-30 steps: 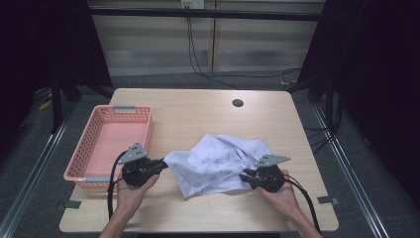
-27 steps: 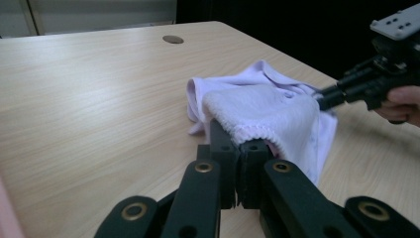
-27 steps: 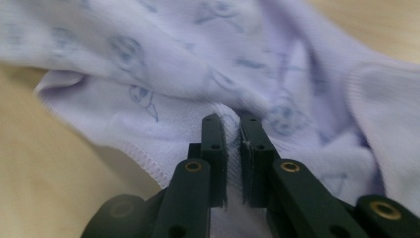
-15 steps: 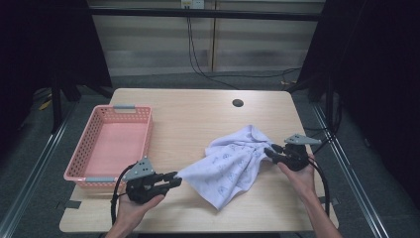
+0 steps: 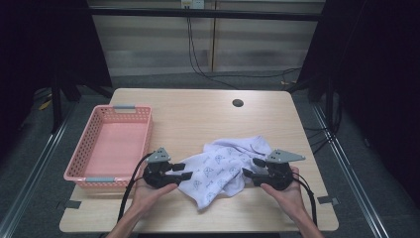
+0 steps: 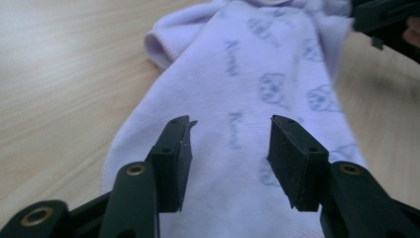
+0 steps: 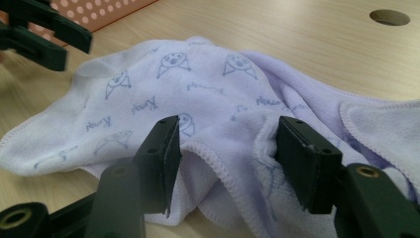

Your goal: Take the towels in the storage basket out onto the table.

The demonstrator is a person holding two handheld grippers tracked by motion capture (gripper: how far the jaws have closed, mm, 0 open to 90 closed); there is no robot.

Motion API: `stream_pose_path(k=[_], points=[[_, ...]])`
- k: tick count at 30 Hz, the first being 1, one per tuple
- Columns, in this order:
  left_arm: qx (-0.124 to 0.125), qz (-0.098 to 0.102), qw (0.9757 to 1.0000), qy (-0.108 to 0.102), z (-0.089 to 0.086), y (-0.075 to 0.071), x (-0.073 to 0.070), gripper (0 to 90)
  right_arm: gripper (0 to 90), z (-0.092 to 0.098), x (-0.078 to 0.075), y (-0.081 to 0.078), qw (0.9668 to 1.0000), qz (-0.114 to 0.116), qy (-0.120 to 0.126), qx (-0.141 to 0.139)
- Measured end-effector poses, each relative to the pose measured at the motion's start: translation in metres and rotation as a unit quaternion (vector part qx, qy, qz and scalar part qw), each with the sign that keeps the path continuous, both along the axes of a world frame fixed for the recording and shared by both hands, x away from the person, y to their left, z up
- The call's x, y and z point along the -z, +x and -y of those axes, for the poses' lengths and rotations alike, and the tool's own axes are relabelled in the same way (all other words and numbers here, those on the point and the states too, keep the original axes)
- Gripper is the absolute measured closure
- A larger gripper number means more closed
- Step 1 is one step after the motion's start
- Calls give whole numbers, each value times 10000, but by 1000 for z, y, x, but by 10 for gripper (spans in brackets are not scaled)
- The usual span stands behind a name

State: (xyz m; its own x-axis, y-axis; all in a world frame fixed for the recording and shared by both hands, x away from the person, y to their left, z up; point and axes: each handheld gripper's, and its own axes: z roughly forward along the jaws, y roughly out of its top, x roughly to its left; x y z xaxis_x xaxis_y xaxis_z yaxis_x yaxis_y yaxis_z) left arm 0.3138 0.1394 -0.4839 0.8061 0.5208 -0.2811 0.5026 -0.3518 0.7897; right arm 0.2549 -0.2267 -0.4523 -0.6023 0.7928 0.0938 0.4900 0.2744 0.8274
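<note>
Two tongs: you hold a left gripper (image 5: 184,171) and a right gripper (image 5: 251,168), one in each hand, low over the near half of the table.
Cloth: a pale lilac cloth (image 5: 223,167) printed with small animal faces lies crumpled on the table between your two grippers.
Long axis: in the high view the cloth runs on a slant, from a narrow tail near the table's front edge up and to the right toward a bunched, wider end.
Left gripper state: its jaws are spread and have just been opening; in the left gripper view the cloth (image 6: 257,114) lies flat under and beyond the left gripper (image 6: 230,126), and the pads do not press on it.
Right gripper state: its jaws are spread too and have just been opening; in the right gripper view a hemmed fold of cloth (image 7: 208,109) humps up between the jaws of the right gripper (image 7: 228,126). I cannot tell if one pad brushes it, but nothing is pinched.
Basket: a pink plastic basket (image 5: 81,153) sits at the table's left edge, just beside your left hand, apart from the cloth.
Surface: a light wooden table (image 5: 198,114) with a round cable hole (image 5: 237,103) toward its far edge.
Room: dim, with grey floor, dark side panels and cables hanging behind the table.
</note>
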Motion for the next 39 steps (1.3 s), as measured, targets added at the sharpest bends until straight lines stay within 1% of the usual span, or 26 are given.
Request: stream_pose_path(k=[2,4,5,7,9,10,11,13,15,18,19,21,22,23,25,27,29,30,32,33,34,35,36,37,38,39], points=[[-106,-15,9998,167,1,7,8,460,434,3,-1,0,10000,44,12,66],[-85,-83,9995,279,5,11,15,452,431,6,-2,0,9999,53,66,87],[-23,-106,9991,399,7,12,18,477,428,7,-3,0,9999,43,58,117],[191,-47,9982,560,11,8,23,599,423,11,-5,-3,9998,107,115,140],[328,-48,9972,671,12,5,22,805,416,13,-7,-5,9996,132,134,193],[415,-68,9969,664,12,4,22,886,410,14,-7,-6,9996,155,130,219],[457,-82,9966,685,11,3,22,900,405,15,-7,-8,9995,136,132,266],[504,-49,9958,761,12,-1,21,900,403,15,-8,-12,9996,124,136,223],[566,-76,9957,733,13,-7,21,900,394,12,-7,-15,9996,129,183,163],[680,-65,9949,748,14,-19,20,900,388,5,3,-14,9997,-86,243,-29],[675,15,9946,794,16,-24,20,900,386,2,9,-13,9996,-176,187,-74],[806,-84,9939,754,19,-34,19,900,396,-6,23,-6,9992,-357,-30,-178],[806,-31,9938,767,21,-38,19,900,430,-7,27,-2,9992,-359,-161,-120],[895,-18,9930,772,24,-44,19,900,459,-7,29,2,9990,-384,-200,-106],[943,-60,9928,733,28,-52,19,900,547,-3,33,15,9988,-376,-297,49],[970,-178,9932,621,34,-54,21,900,542,2,37,32,9984,-443,-241,250],[1033,-249,9929,528,45,-59,22,900,535,0,42,47,9977,-424,-395,354],[1085,-224,9926,492,54,-63,22,900,533,-2,43,52,9976,-418,-402,376],[1276,-97,9905,506,68,-68,22,878,496,-7,42,59,9970,-277,-588,423],[1344,-95,9896,513,72,-70,21,850,482,-8,41,60,9970,-257,-586,432],[1381,-41,9891,509,74,-71,19,789,454,-7,40,60,9974,-264,-529,417],[1443,8,9881,532,73,-71,17,763,425,-6,36,58,9977,-244,-472,412],[1410,48,9888,497,67,-69,13,740,407,-4,31,54,9978,-175,-477,434],[1266,32,9914,317,57,-65,8,722,397,-1,23,48,9981,-77,-422,443],[1147,45,9931,224,50,-62,4,685,383,1,14,39,9986,18,-316,416],[935,84,9955,86,38,-56,-2,668,374,2,10,34,9987,75,-265,423]])
